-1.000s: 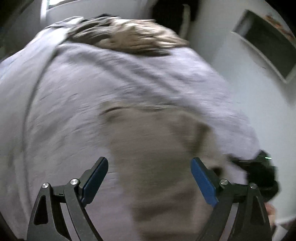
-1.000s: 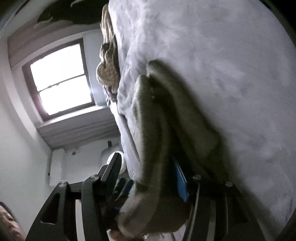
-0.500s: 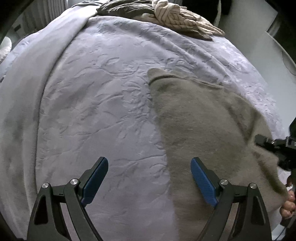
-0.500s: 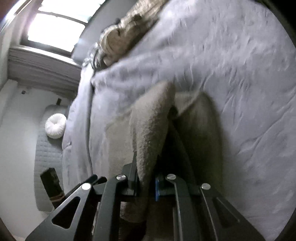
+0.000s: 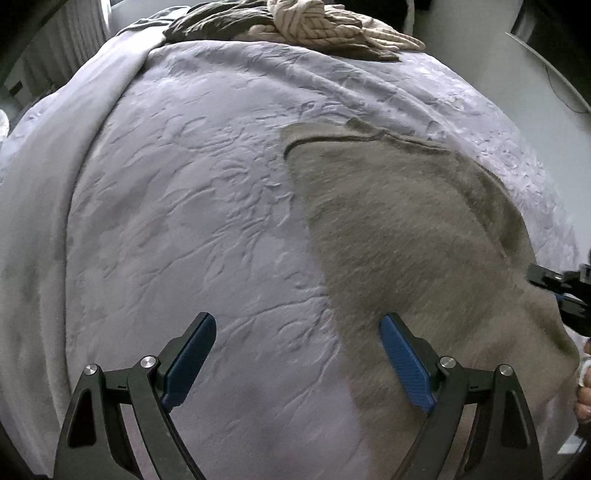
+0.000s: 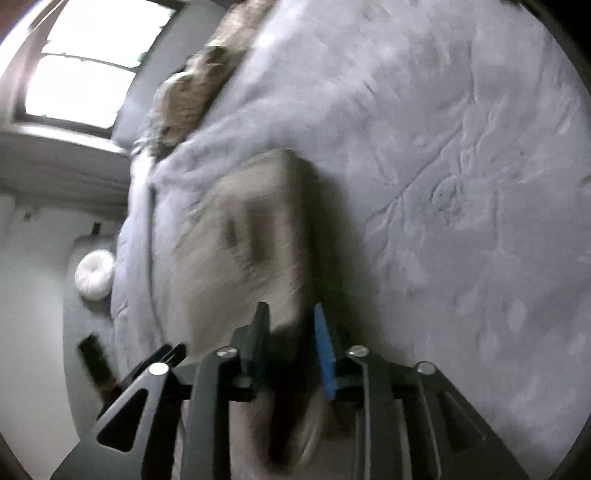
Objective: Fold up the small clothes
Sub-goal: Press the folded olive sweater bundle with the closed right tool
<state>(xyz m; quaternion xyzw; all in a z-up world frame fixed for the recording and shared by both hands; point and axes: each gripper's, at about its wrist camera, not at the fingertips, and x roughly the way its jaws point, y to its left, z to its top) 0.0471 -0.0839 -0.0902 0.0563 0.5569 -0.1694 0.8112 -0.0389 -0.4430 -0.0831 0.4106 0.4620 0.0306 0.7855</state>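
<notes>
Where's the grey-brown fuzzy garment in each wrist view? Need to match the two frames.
Left wrist: grey-brown fuzzy garment fills the right half, flat on the lilac bedspread, its left edge between the open left gripper fingers.
Right wrist: garment sits centre-left, blurred, running down between the opening right gripper fingers.
Shared landmark: beige cable-knit pile at the bed's far edge, upper left in the right view.

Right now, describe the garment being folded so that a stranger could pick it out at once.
Start from the pale lilac bedspread that fills the left wrist view. The garment is the flat grey-brown fleecy piece on its right half, ahead of the left gripper. The only other clothes, a heap with a cream cable knit, lie bunched at the bed's far edge, whereas this one is plain and spread smooth.
</notes>
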